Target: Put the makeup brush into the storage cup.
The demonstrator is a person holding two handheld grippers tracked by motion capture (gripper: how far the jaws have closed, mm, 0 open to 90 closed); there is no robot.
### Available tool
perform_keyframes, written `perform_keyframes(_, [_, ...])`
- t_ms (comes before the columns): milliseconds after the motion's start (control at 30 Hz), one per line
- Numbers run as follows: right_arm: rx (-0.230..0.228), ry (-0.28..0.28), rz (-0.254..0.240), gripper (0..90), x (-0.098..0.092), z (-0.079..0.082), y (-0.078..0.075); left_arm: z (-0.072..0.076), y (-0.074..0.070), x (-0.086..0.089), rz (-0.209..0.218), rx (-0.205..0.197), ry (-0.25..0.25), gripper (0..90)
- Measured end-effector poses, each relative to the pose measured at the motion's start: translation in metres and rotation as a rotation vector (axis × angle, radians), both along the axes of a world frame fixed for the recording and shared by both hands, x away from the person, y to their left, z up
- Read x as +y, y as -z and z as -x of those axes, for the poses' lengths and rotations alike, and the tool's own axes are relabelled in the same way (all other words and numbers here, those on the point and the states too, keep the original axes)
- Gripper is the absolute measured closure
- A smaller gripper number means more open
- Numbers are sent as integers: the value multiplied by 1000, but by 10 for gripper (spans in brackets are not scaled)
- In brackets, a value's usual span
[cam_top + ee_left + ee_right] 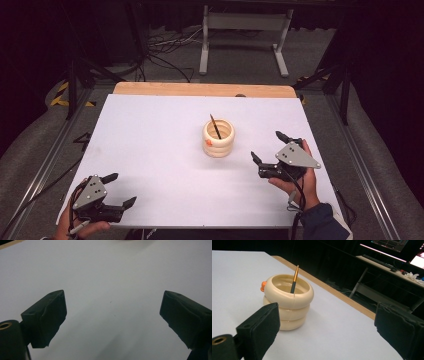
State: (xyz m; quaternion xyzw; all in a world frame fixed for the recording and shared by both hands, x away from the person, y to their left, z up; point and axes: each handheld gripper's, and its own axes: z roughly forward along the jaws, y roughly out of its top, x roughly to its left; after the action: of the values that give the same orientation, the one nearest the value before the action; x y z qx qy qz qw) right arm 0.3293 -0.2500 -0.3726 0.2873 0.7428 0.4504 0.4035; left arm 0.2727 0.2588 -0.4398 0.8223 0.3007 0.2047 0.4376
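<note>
The white counter [165,150] carries a cream ribbed pot [218,138], centred, holding a slanted pen [215,126]. My left tool [112,312] is spread, empty. My right tool [327,325] is likewise released, facing the pot, presumably for approach.

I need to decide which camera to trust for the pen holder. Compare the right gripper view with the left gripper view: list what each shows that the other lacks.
Right gripper view alone: the cream ribbed ring-shaped pen cup with an orange knob on its side, a dark gold-tipped pen leaning inside it, the table's wooden far edge, and a desk with monitors beyond.

Left gripper view alone: a sliver of wooden edge at its top left corner, otherwise bare tabletop.

Both: the white table surface and a pair of black jaws spread wide apart with nothing between them.
</note>
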Motion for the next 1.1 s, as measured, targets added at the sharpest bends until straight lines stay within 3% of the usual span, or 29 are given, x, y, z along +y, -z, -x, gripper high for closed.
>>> perform_keyframes(467, [6, 24, 39, 67, -13, 8, 11, 0, 0, 0, 1, -2, -3, 81])
perform_keyframes(1100, [24, 22, 46, 63, -29, 20, 24, 0, 1, -1, -2, 3, 0, 80])
